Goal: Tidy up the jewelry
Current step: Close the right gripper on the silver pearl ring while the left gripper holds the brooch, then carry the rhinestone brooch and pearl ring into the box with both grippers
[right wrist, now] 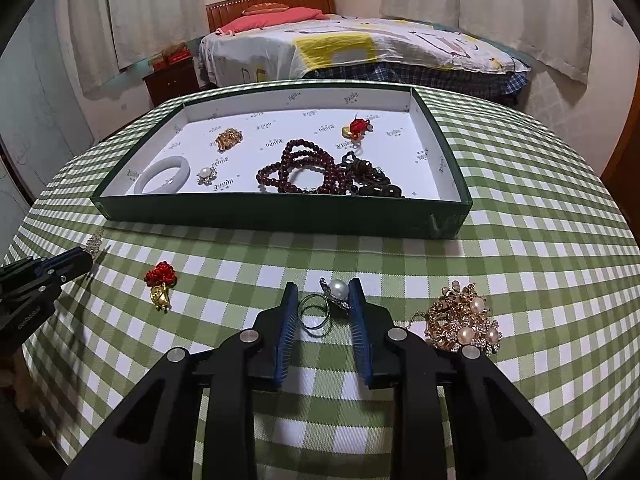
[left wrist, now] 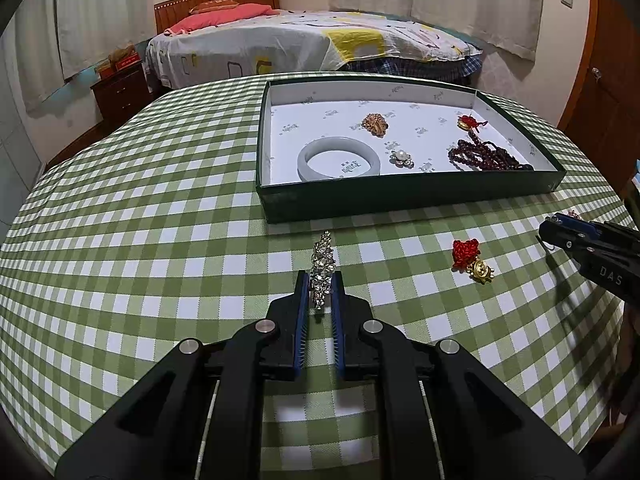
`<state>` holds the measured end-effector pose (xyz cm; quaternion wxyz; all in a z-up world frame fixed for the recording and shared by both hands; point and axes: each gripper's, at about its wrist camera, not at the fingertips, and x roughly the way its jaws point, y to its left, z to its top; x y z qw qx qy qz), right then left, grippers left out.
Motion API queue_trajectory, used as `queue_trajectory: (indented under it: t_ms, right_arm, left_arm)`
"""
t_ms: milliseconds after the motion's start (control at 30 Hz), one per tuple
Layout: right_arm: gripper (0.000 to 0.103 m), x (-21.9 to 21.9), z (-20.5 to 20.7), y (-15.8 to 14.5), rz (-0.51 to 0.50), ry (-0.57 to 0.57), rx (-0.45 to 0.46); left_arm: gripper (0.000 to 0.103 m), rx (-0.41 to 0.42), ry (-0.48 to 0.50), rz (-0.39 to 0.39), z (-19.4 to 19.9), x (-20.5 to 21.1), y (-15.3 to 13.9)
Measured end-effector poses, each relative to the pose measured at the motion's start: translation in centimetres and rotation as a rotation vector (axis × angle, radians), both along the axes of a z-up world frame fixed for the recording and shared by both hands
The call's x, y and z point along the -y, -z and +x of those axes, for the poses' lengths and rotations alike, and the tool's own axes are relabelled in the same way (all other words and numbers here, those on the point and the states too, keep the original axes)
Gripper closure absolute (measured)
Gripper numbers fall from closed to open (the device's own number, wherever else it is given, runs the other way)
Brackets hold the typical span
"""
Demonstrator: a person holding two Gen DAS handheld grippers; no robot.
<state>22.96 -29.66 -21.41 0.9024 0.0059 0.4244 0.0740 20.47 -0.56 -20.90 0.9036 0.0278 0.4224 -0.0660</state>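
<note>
My left gripper (left wrist: pixel 320 280) is shut on a long rhinestone clip (left wrist: pixel 323 264), which points toward the green tray (left wrist: pixel 400 196) over the checked cloth. In the right wrist view my right gripper (right wrist: pixel 322 294) stands around a silver pearl ring (right wrist: pixel 320 312) lying on the cloth. The pearl sits against the right pad and the band touches the left pad. A red knot with a gold charm (right wrist: pixel 160 284) lies to its left, and a gold brooch with pearls (right wrist: pixel 464 320) to its right. The tray (right wrist: pixel 260 216) holds a pale bangle (right wrist: pixel 164 178), dark red beads (right wrist: pixel 304 168) and small brooches.
The round table carries a green-and-white checked cloth (left wrist: pixel 160 220) that drops off at the near and side edges. Beyond it stand a bed (left wrist: pixel 320 40) and a wooden nightstand (left wrist: pixel 120 88). The right gripper's tip (left wrist: pixel 550 232) shows at the left wrist view's right edge.
</note>
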Motion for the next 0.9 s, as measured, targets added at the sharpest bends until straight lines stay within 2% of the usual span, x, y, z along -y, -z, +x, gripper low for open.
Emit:
queue_trajectory:
  t_ms: [367,667,900]
  right_arm:
    - [0.077,0.6,-0.7,-1.0,0.024,0.004,0.026]
    - [0.077,0.6,0.1,-4.7,0.034,-0.007,0.115]
    - [0.076,0.5,2.5,-8.5,0.043,-0.017,0.213]
  left_arm:
    - [0.092,0.022,0.005,-0.009,-0.3,0.7,-0.9]
    - [0.092,0.113,0.023,-0.065,0.6,1.5,-5.3]
    - [0.092,0.213,0.054,-0.087,3.2,3.3,-9.1]
